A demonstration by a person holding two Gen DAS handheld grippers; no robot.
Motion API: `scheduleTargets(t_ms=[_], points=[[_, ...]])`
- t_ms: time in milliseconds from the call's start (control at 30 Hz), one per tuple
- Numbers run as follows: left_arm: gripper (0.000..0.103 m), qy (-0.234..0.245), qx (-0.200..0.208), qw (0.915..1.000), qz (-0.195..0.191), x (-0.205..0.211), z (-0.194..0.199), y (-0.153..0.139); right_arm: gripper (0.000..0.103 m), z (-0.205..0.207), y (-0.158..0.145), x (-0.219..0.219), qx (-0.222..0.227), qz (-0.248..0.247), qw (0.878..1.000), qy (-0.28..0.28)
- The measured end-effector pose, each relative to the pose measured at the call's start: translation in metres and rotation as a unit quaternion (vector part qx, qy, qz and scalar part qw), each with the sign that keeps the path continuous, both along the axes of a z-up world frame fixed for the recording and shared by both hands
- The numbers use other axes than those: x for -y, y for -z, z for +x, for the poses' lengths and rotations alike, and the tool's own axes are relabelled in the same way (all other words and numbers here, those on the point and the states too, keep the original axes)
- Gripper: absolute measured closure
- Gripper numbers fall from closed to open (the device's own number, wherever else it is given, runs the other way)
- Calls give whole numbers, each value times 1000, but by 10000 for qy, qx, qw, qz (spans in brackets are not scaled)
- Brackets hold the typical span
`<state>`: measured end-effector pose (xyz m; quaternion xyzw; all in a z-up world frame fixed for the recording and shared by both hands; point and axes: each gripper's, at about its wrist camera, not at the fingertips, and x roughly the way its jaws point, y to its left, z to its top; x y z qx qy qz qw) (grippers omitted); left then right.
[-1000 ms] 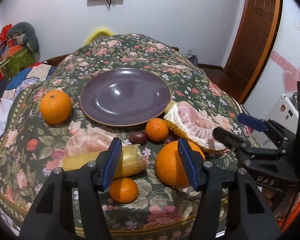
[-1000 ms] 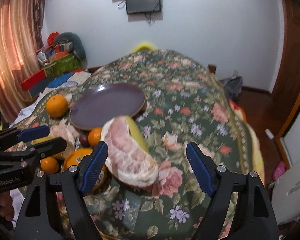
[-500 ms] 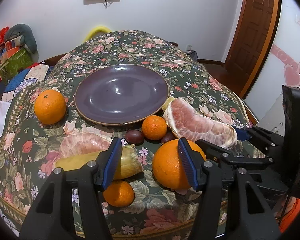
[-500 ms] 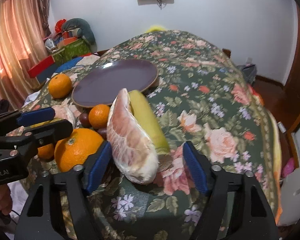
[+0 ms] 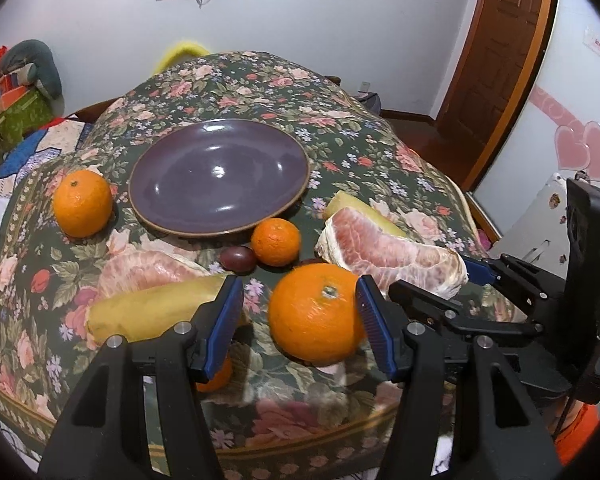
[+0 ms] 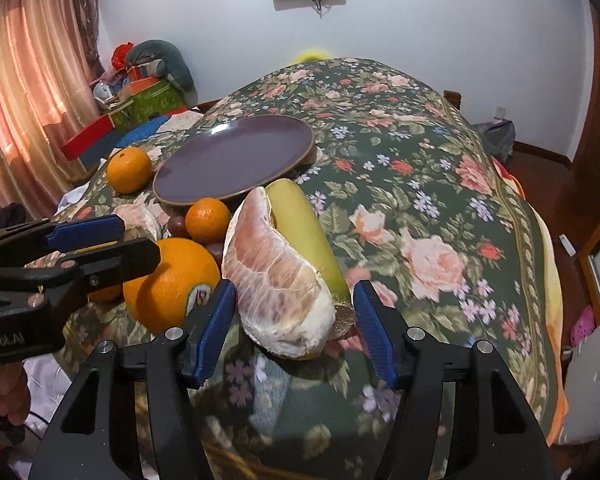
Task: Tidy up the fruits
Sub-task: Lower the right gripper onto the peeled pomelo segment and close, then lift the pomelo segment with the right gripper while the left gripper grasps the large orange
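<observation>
An empty purple plate [image 5: 220, 176] [image 6: 236, 158] lies on the floral tablecloth. My left gripper [image 5: 300, 324] is open around a large orange [image 5: 314, 312] [image 6: 172, 282]; the right pad is at its side and the left pad stands apart. My right gripper [image 6: 294, 318] is open, its pads on either side of the near end of a peeled pomelo piece [image 6: 278, 268] [image 5: 392, 254], not closed on it. A second pomelo piece [image 5: 152, 292], an orange [image 5: 82, 204], a tangerine [image 5: 276, 242] and dark small fruits [image 5: 238, 258] lie near the plate.
A small tangerine [image 5: 216, 376] lies under my left finger near the table's front edge. Boxes and bundles [image 6: 144, 88] are stacked at the far left. A wooden door [image 5: 496, 60] is at the right. The cloth beyond the plate [image 6: 380, 92] carries nothing.
Both grippers have moved forward and lower. The large orange now sits between my left pads, and the pomelo piece's near end between my right pads. No fruit has moved.
</observation>
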<state>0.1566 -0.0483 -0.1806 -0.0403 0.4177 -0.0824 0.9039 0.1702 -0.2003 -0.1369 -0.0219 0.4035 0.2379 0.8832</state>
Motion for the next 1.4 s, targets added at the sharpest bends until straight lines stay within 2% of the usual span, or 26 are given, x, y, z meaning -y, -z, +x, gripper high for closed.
scheduleTargets(t_ms=[300, 467, 667, 833, 933, 1000, 1133, 1267, 1400], points=[[42, 137, -176, 9995, 208, 20, -2, 11, 45, -6, 1, 14, -165, 44, 9999, 10], [40, 97, -237, 9992, 292, 21, 4, 16, 45, -8, -1, 17, -88, 47, 9999, 20], [37, 70, -422, 9991, 79, 17, 14, 27, 45, -11, -3, 19, -48, 52, 10000, 53], [37, 94, -310, 9992, 219, 21, 11, 28, 45, -11, -6, 23, 40, 87, 9999, 86], [37, 102, -306, 9992, 232, 21, 8, 25, 49, -13, -8, 22, 44, 131, 9999, 19], [37, 97, -335, 9992, 173, 17, 5, 23, 60, -15, -9, 19, 23, 126, 9999, -83], [37, 86, -345, 9993, -78, 8, -4, 16, 61, -22, -9, 11, 26, -7, 9998, -204], [37, 3, -199, 9998, -41, 1, -16, 6, 64, -29, -8, 1, -106, 44, 9987, -493], [37, -97, -81, 9999, -41, -10, -23, -2, 64, -29, -6, -11, -153, -159, 9984, -520]])
